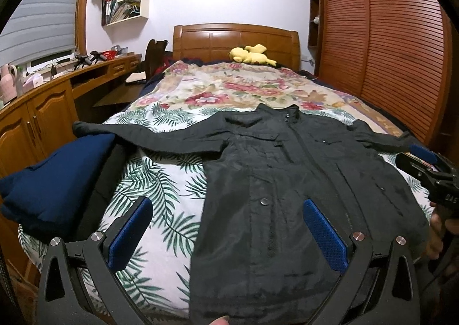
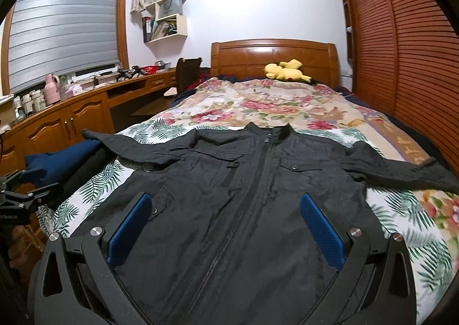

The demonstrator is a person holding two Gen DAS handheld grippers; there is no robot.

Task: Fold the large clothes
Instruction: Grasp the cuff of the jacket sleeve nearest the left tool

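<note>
Hovering both grippers, left gripper [image 1: 228,224] and right gripper [image 2: 225,220], released over the flat black jacket [image 2: 258,195]; next I'd grasp a sleeve [image 2: 401,172] to fold inward.

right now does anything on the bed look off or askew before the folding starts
Nothing looks damaged or spilled. The black jacket lies flat, front up and zipped, sleeves spread; its left sleeve drapes over the navy folded pile at the bed edge. Both the left gripper and the right gripper are open above the hem.
</note>
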